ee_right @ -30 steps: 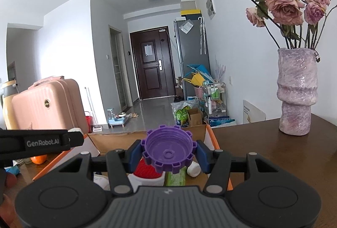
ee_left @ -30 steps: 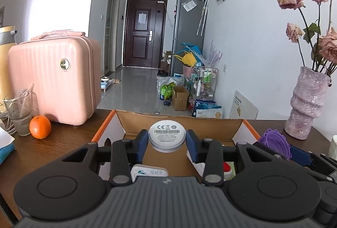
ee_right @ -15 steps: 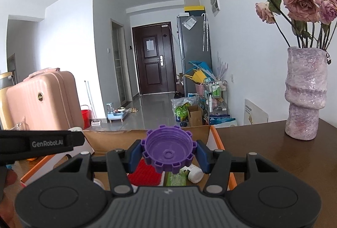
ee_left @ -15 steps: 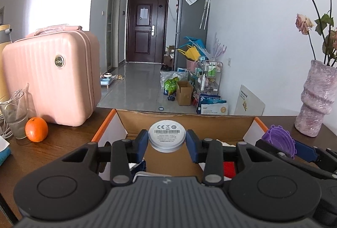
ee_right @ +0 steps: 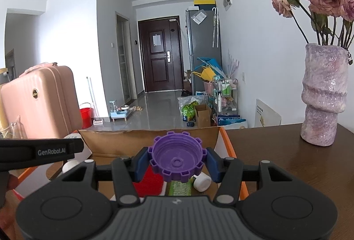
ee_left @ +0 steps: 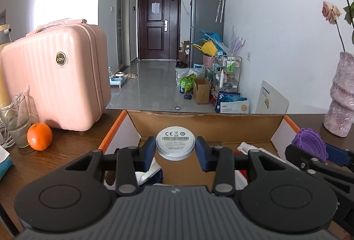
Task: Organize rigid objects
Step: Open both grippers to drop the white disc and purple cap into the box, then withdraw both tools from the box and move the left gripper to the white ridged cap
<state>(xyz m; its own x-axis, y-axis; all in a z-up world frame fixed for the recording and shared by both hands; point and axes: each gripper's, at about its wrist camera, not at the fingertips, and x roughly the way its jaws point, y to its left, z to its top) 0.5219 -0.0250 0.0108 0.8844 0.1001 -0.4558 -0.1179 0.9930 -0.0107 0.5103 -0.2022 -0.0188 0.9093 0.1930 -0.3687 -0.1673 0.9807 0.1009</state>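
My left gripper (ee_left: 175, 148) is shut on a round white disc (ee_left: 175, 143) with a printed label, held over the open cardboard box (ee_left: 205, 123) with orange edges. My right gripper (ee_right: 177, 161) is shut on a purple toothed cap (ee_right: 177, 159), its hollow side toward the camera, above the right part of the same box (ee_right: 150, 140). In the left wrist view the purple cap (ee_left: 309, 144) and right gripper show at the right edge. Inside the box lie a red item (ee_right: 148, 182), a green bottle (ee_right: 179, 188) and a white cap (ee_right: 202, 182).
A pink suitcase (ee_left: 57, 76), an orange (ee_left: 39, 136) and a glass (ee_left: 15, 120) stand left of the box on the dark wooden table (ee_right: 287, 162). A purple vase (ee_right: 324, 93) with dried roses stands on the right. Beyond the table is a hallway with a door and clutter.
Both grippers have moved forward and slightly down over the box, still holding the disc and the cap. The suitcase and vase look nearer.
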